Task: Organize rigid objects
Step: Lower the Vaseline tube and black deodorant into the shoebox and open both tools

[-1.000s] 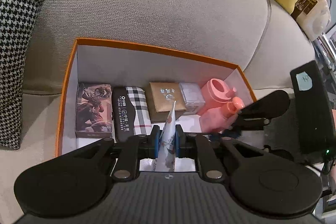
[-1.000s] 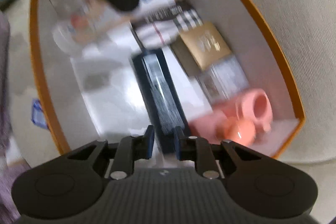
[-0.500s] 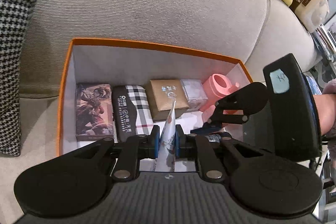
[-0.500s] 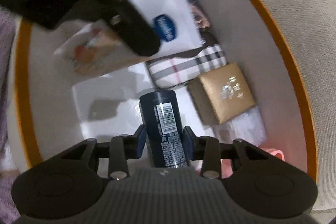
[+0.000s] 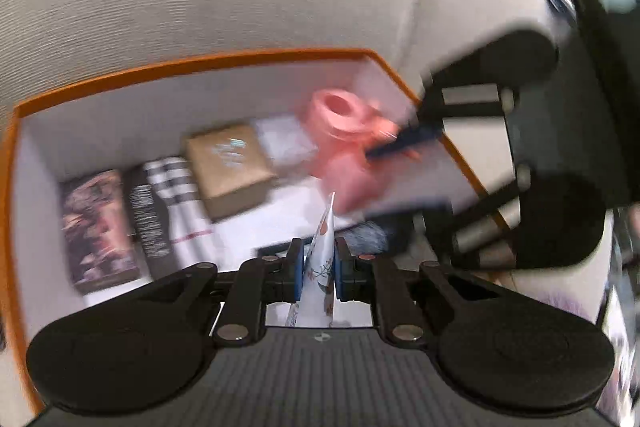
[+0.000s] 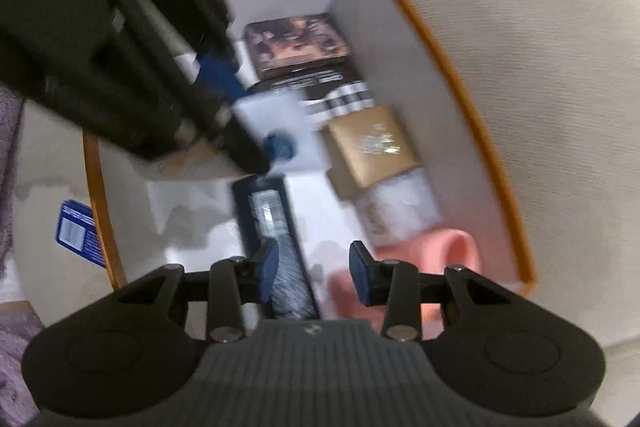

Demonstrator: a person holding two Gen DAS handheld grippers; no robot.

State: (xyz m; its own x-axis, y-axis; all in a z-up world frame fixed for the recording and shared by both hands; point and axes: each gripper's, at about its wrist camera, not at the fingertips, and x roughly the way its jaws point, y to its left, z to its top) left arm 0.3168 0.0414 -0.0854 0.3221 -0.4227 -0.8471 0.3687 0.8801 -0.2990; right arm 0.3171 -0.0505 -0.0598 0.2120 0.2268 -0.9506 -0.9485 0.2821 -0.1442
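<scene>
An orange-rimmed white box (image 5: pixel 168 69) (image 6: pixel 460 79) sits on a beige sofa. My left gripper (image 5: pixel 316 269) is shut on a white floral tube (image 5: pixel 322 267) over the box's front. My right gripper (image 6: pixel 314 267) is open above the box floor. A dark blue box (image 6: pixel 268 227) lies just under and ahead of its left finger, free of the jaws. Along the back wall lie a picture box (image 5: pixel 96 227), a black plaid case (image 5: pixel 160 207), a tan box (image 5: pixel 228 163), a small white box (image 5: pixel 284 141) and a pink bottle (image 5: pixel 344 147).
The right gripper's body (image 5: pixel 540 147) fills the right of the left wrist view. The left gripper's body (image 6: pixel 100 47) covers the upper left of the right wrist view. A blue packet (image 6: pixel 76 231) lies on the sofa outside the box's front wall.
My right gripper has opened and let go of the dark blue box, which now lies on the box floor. My left gripper has shifted right, still holding the tube.
</scene>
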